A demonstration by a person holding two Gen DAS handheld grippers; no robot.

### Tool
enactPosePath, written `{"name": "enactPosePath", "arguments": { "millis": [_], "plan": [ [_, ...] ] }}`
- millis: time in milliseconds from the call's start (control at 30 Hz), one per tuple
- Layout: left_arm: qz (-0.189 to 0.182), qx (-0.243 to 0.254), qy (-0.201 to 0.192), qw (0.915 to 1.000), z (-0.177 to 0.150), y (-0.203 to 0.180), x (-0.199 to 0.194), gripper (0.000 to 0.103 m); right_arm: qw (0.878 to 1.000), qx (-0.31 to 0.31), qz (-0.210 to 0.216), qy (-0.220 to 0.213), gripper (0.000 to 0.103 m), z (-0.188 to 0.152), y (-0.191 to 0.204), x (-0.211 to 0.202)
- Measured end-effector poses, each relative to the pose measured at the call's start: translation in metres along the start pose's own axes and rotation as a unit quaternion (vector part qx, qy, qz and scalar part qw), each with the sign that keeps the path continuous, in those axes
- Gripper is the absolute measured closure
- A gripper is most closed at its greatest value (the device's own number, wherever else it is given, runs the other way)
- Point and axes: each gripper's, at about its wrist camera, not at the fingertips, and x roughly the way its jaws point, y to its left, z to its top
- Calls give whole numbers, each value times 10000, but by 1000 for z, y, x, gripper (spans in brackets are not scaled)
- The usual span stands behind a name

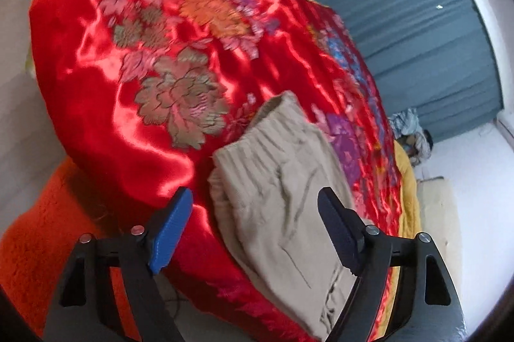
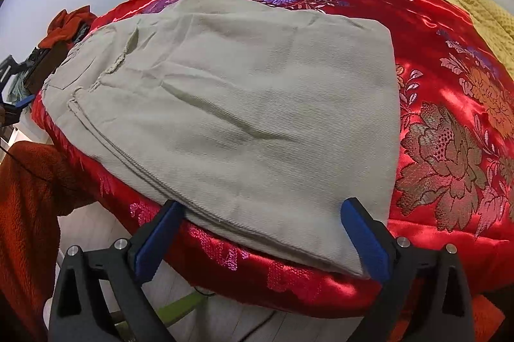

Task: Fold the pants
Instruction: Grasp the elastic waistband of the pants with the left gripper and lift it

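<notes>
Pants (image 2: 231, 104): beige, folded flat on a red satin bedspread (image 2: 449, 30) with woven flowers, near its front edge | Right gripper (image 2: 263, 213): fingers spread wide at the near hem, grasping nothing | Left gripper (image 1: 257, 207): released, above the waistband end (view blurred) | Far: blue curtain (image 1: 401, 20), yellow blanket (image 2: 475, 7) at right.

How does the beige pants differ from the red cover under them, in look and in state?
The pants are plain beige with a matte ribbed weave; the red cover is shiny satin with flower patterns. The pants lie folded into a compact shape; the cover lies spread out, far wider. Both are wrinkled fabric.
</notes>
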Motion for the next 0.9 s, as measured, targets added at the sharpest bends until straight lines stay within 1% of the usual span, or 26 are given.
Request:
{"name": "enactPosePath", "arguments": {
  "millis": [67,133,200,267,300,367,433,533,567,633,667,700,733,767,833,900],
  "plan": [
    [44,12,127,9999,-2,1,12,31,10000,0,6,-3,4,0,0,0],
    [136,61,178,9997,-3,2,17,32,10000,-2,15,-10,4,0,0,0],
    [189,82,200,9996,-4,4,25,36,10000,-12,18,-16,4,0,0,0],
    [145,77,176,9997,-3,4,27,41,10000,-33,11,-19,4,-1,0,0],
    [79,62,144,9998,-2,4,27,42,10000,-42,4,-20,4,-1,1,0],
    [-111,18,53,9999,-2,4,24,43,10000,-69,-15,-22,4,-1,2,0],
    [-195,-41,-45,9998,-2,5,25,43,9999,-102,-35,-15,3,-1,3,1],
    [-332,-118,98,9993,-4,11,38,42,9999,-141,-63,3,1,-1,6,2],
    [-340,-120,158,9992,-5,12,43,39,9998,-162,-76,12,0,-1,7,2],
    [-359,-121,172,9991,-4,11,46,39,9998,-188,-105,23,0,-1,8,3],
    [-366,-144,177,9991,-3,10,46,43,9997,-194,-115,24,0,-1,8,3],
    [-363,-143,175,9991,-3,9,45,50,9998,-193,-111,23,0,-1,8,3],
    [-287,-111,150,9994,-1,7,43,67,9998,-186,-98,20,0,-1,8,3],
    [-282,-51,162,9995,0,7,42,72,9998,-178,-80,16,0,-2,7,3],
    [-256,54,153,9995,0,5,39,78,9999,-161,-50,9,0,-1,6,3],
    [-124,275,96,9995,-2,-4,33,80,9999,-151,-28,7,0,-1,6,2]
  ]
}}
